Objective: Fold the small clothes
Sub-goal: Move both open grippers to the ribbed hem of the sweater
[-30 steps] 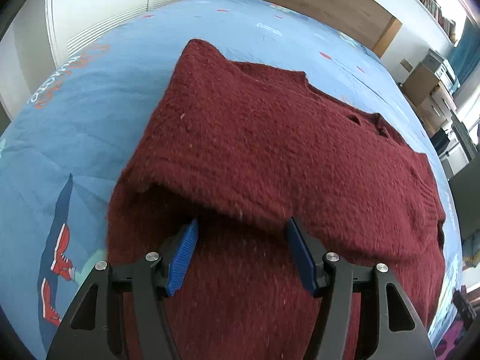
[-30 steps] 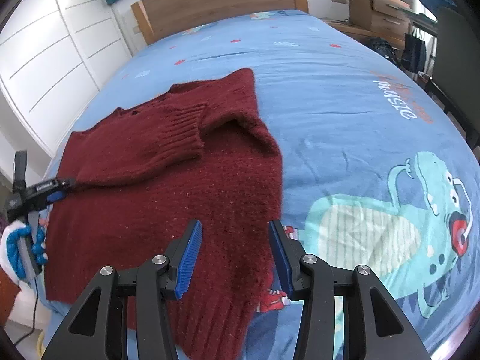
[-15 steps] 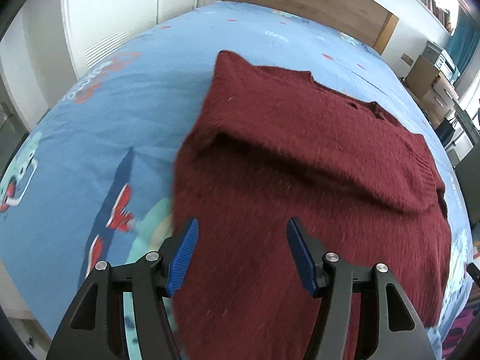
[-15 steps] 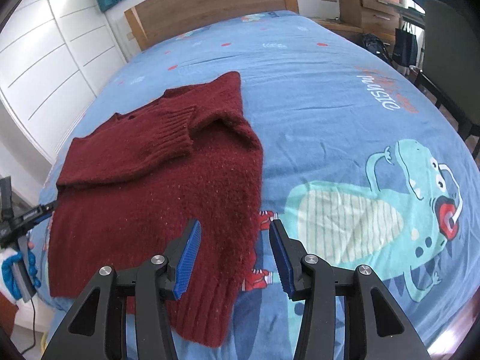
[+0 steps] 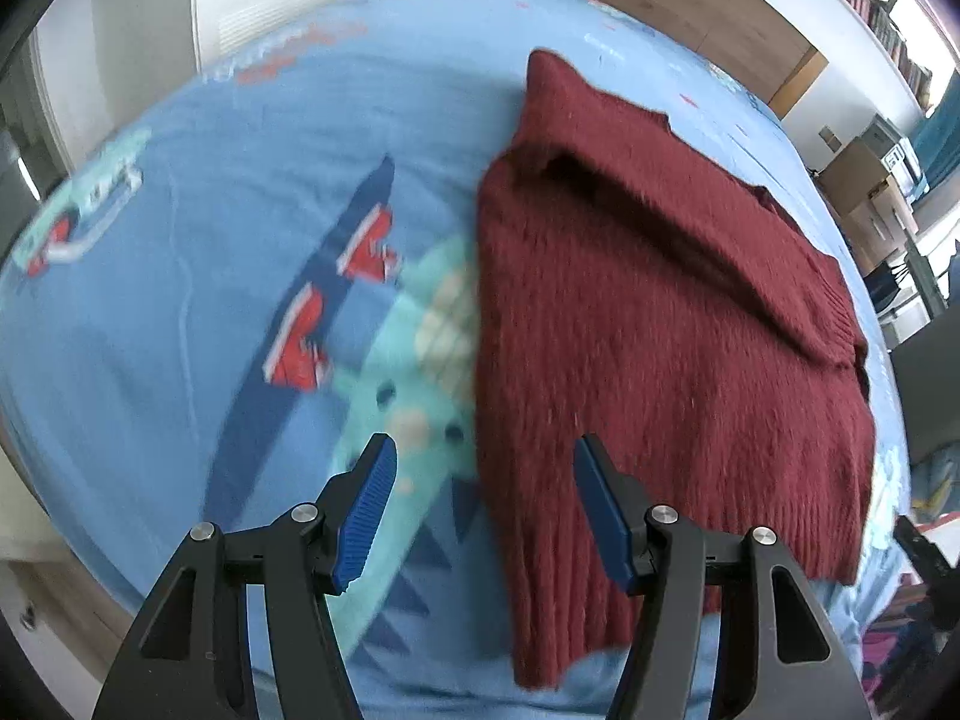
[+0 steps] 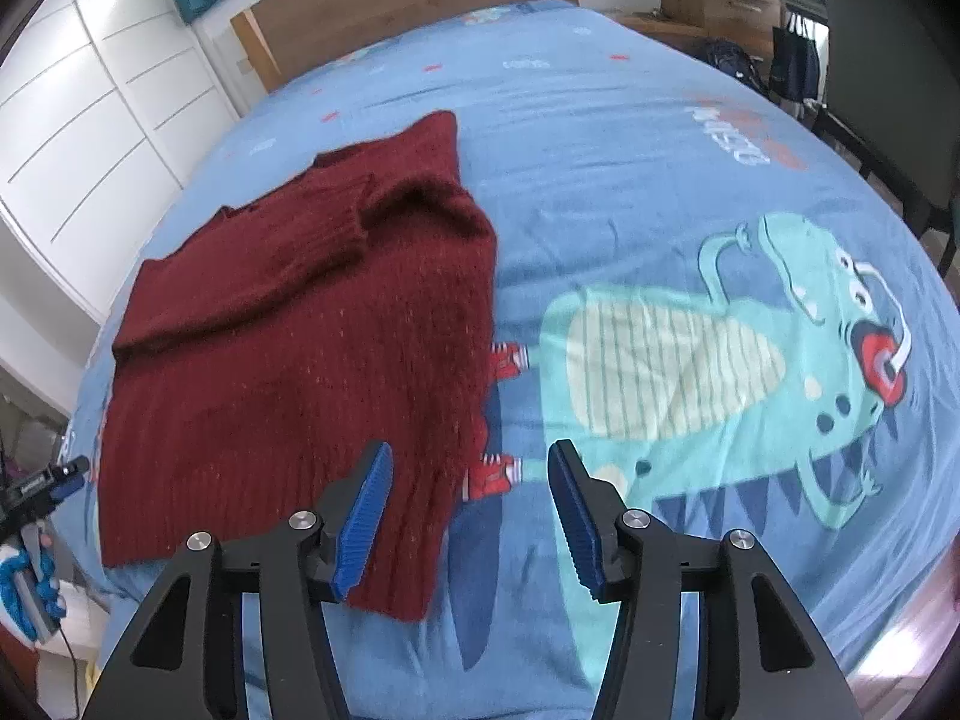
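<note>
Lying flat on the blue dinosaur-print bed sheet point(image 6: 630, 138), the dark red knitted sweater point(image 6: 300, 348) has its sleeves folded across its body. Both left tongs point(image 5: 483, 504) and right tongs point(image 6: 471, 516) hover wide apart, empty, over its hem edges, with a wooden headboard point(image 6: 408, 6) beyond.

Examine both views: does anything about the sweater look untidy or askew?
Yes. The dark red sweater lies on the blue bedspread with both sleeves folded in, but the fabric bunches into a raised hump near one shoulder instead of lying flat.
</note>
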